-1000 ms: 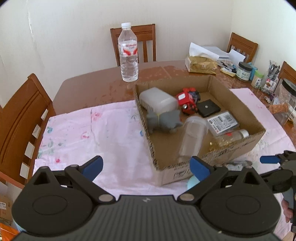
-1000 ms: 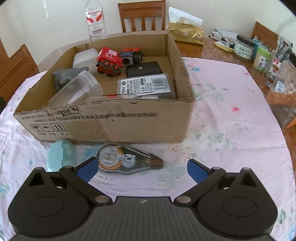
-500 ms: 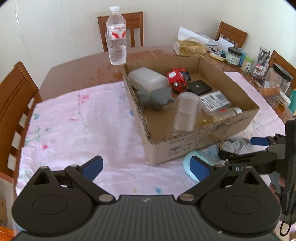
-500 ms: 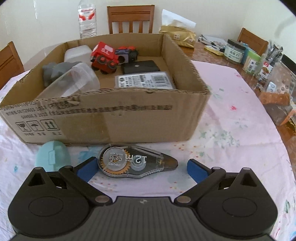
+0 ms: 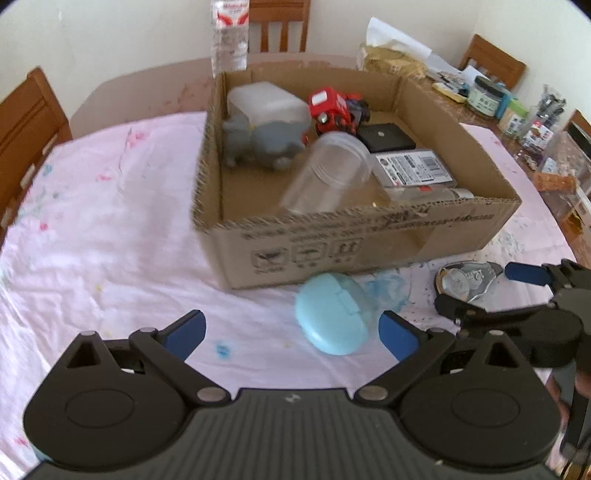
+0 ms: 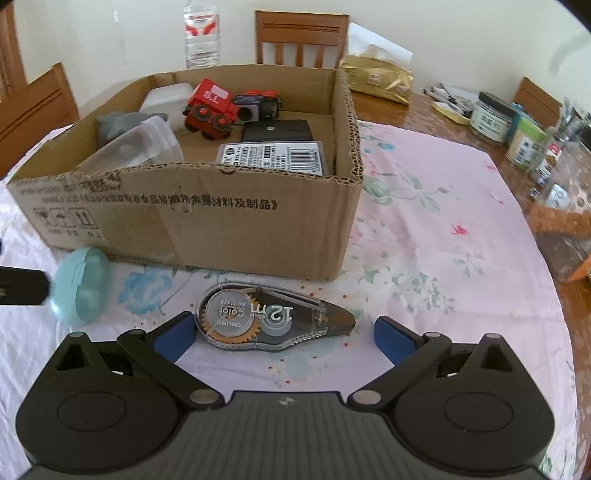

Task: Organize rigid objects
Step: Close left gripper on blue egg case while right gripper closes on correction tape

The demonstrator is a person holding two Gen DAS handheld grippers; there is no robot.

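two items lie outside the cardboard box (image 6: 229,225), on the pink floral tablecloth (image 6: 443,236) just beside its near wall: a light blue oval case (image 5: 334,314) and a clear correction tape dispenser (image 6: 273,319) marked "12m".

left gripper (image 5: 291,328): jaws spread wide, holding nothing. the light blue oval case sits between the blue fingertips, nearer the right one, not touched by either.

right gripper (image 6: 282,338): jaws spread wide, holding nothing. the correction tape dispenser lies flat between its fingertips, tip pointing away from the case; the left fingertip is just beside the dispenser's round end, contact cannot be told. in the left wrist view this gripper (image 5: 480,291) is low over the cloth at the dispenser (image 5: 465,280).

inside the cardboard box: a white lidded container (image 5: 266,103) at the far corner, a grey animal figure (image 5: 262,144) beside it, a red toy truck (image 6: 210,109), a dark toy vehicle (image 6: 258,105) behind the truck, a black square case (image 6: 279,131), a barcoded flat pack (image 6: 273,157), and a clear plastic jar (image 5: 328,173) lying on its side near the front wall.

beyond the box stand a water bottle (image 6: 201,35), a tissue pack (image 6: 376,79) and jars (image 6: 493,118) on the wooden table (image 6: 428,110).
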